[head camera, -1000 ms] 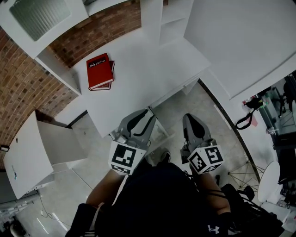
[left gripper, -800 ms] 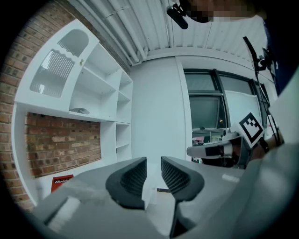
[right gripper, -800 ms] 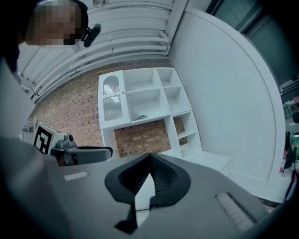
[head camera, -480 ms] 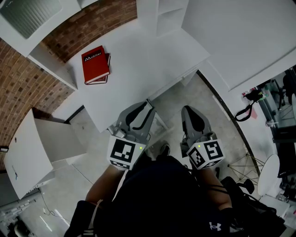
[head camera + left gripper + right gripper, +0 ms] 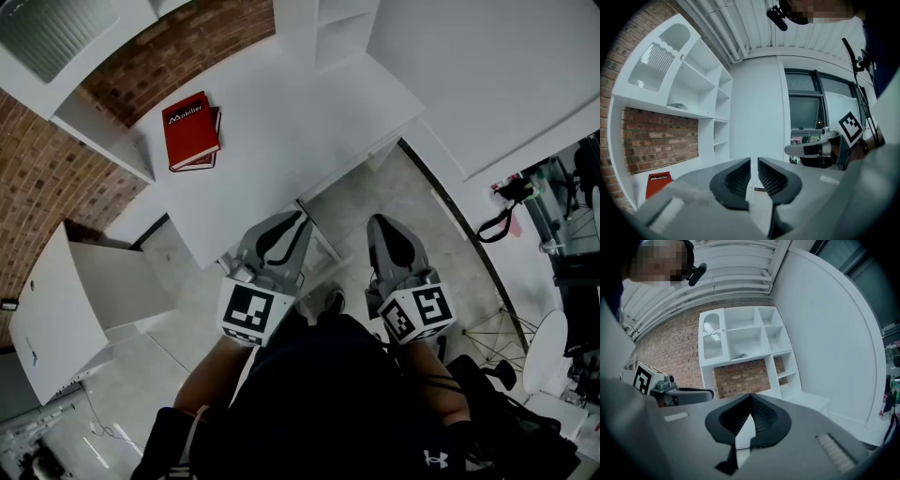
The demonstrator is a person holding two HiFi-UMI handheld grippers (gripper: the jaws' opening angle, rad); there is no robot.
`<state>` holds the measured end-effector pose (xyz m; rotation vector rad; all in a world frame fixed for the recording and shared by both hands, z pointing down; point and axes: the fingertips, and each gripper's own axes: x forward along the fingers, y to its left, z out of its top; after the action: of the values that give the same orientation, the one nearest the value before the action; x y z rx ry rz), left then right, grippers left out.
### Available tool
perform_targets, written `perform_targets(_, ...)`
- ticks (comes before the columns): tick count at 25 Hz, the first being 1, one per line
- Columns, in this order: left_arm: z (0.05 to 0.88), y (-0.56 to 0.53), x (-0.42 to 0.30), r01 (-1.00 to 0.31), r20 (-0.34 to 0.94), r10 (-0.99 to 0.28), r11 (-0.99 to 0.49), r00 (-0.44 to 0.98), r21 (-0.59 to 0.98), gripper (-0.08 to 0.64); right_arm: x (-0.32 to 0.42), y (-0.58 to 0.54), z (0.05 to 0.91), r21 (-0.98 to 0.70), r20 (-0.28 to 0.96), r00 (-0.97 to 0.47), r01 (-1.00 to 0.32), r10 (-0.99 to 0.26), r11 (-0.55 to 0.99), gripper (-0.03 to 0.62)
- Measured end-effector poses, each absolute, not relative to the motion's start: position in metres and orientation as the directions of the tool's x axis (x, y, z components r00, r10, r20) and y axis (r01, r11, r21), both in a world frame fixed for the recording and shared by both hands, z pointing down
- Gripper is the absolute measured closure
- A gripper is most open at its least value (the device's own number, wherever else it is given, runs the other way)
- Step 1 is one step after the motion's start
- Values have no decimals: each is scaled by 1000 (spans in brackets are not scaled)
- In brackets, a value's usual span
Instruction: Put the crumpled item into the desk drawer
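The brick wall rises behind the desk, and a white shelf unit stands against that wall at the desk's back edge. The desk itself is a broad white slab with a pale tiled floor spreading out from its front edge. We see the person's dark-clothed body on the near side of the desk, with both tools held out toward its front edge. The left tongs hang at that edge. Their ribbed pads stand a narrow slit apart and nothing sits between them. The right tongs are beside them, just off the desk and over the floor, with their tips closed against each other and nothing gripped. Each tool carries a marker cube, the left one and the right one, on the side away from the desk. A red book lies flat on the desk's far left part, near the wall. We cannot find the crumpled item in any view.
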<state>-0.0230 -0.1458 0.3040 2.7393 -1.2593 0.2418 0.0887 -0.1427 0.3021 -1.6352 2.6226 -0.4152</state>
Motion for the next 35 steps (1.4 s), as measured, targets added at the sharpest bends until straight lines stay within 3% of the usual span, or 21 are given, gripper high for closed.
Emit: perform_targets(35, 323, -142, -14, -743, 232, -721, -670, 653, 7, 508, 92, -139, 306, -235, 114, -471, -868, -875, 437, 591)
